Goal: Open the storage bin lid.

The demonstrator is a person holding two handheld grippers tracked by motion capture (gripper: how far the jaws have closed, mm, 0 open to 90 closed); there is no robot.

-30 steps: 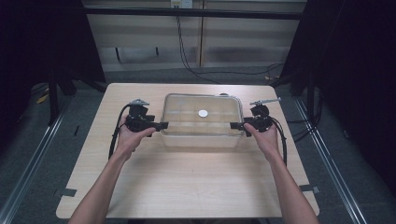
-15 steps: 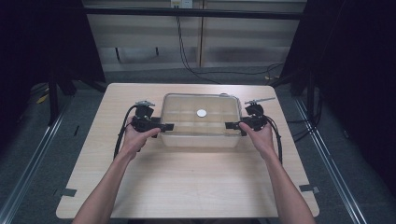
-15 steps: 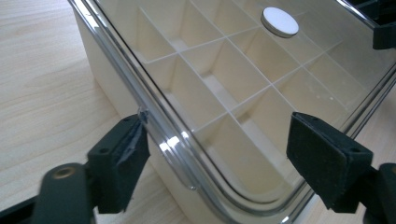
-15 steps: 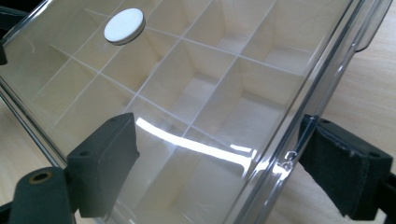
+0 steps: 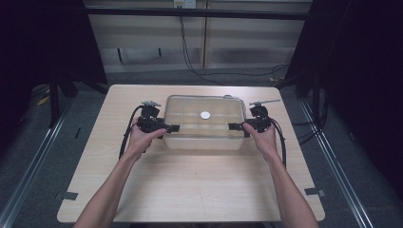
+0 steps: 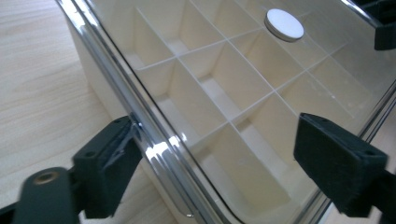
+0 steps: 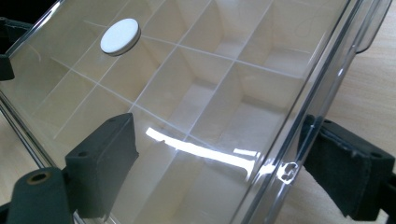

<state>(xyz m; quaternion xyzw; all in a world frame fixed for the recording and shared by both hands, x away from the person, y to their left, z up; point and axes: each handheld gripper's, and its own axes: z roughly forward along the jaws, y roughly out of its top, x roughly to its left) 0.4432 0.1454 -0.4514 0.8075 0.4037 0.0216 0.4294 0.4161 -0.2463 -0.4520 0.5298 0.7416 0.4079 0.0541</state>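
High view, box: clear lidded compartment box (image 5: pixel 204 124) at the table's (image 5: pixel 190 190) far middle, white disc (image 5: pixel 205 115) on its lid.
High view, grippers: left gripper (image 5: pixel 164 128) at the box's left end, right gripper (image 5: pixel 236 127) at its right end.
Left gripper view: jaws spread, one outside the box's (image 6: pixel 224 93) side wall, the other over the lid; disc (image 6: pixel 284 24) far right.
Right gripper view: jaws spread, straddling the box (image 7: pixel 201 93) edge; disc (image 7: pixel 120 36) far left.
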